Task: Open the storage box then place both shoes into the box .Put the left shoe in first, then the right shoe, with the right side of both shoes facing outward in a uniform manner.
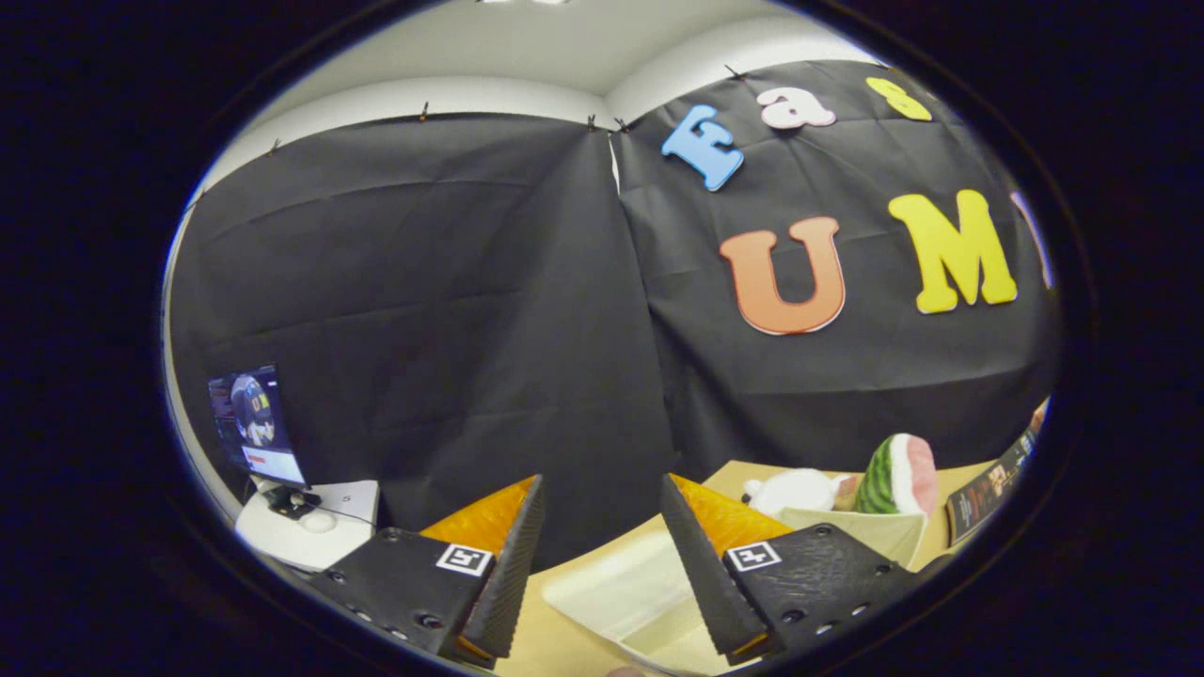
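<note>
Pale translucent plastic lay below the spread fingers: the task looked barely begun.

The gripper was held high and tilted up toward the booth's black cloth wall, its fingers set wide apart with nothing between them. Under and just ahead of them, on the tan table, sat a whitish plastic thing that I took for the storage box; whether its lid was on or off could not be told from this angle. Neither shoe could be made out. Beyond the right finger stood a cream basket with a watermelon-slice plush and a white plush. A small monitor stood off beyond the left finger. By my judgement, opening the box and placing both shoes were all yet to do.
</note>
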{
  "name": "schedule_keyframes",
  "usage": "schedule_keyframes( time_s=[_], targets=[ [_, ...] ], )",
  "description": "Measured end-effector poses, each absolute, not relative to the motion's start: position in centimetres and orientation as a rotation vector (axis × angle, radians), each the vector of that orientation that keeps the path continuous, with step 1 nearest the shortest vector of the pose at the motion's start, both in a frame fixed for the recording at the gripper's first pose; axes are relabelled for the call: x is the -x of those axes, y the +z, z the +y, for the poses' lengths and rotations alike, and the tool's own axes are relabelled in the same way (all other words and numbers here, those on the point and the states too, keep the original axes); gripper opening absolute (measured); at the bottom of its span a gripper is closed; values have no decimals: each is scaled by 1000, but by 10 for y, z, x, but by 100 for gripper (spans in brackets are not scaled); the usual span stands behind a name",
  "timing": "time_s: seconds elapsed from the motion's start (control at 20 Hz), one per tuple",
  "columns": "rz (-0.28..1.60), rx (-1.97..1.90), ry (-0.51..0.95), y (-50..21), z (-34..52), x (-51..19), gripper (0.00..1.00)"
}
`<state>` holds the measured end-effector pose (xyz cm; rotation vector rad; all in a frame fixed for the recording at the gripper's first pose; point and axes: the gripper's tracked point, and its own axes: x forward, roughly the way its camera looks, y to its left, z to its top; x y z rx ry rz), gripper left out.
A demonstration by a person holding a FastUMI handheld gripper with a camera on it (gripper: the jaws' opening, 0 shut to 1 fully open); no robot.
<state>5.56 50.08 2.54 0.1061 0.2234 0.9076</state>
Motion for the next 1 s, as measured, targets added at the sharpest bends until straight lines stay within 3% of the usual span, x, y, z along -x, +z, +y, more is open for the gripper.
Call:
schedule_keyframes(
  time_s=[0.3,0.65,1.0],
  targets=[
    [116,-71,764,47,428,-64,93],
    [159,40,511,26,281,-97,93],
    [316,60,250,-41,114,-119,93]
  ],
)
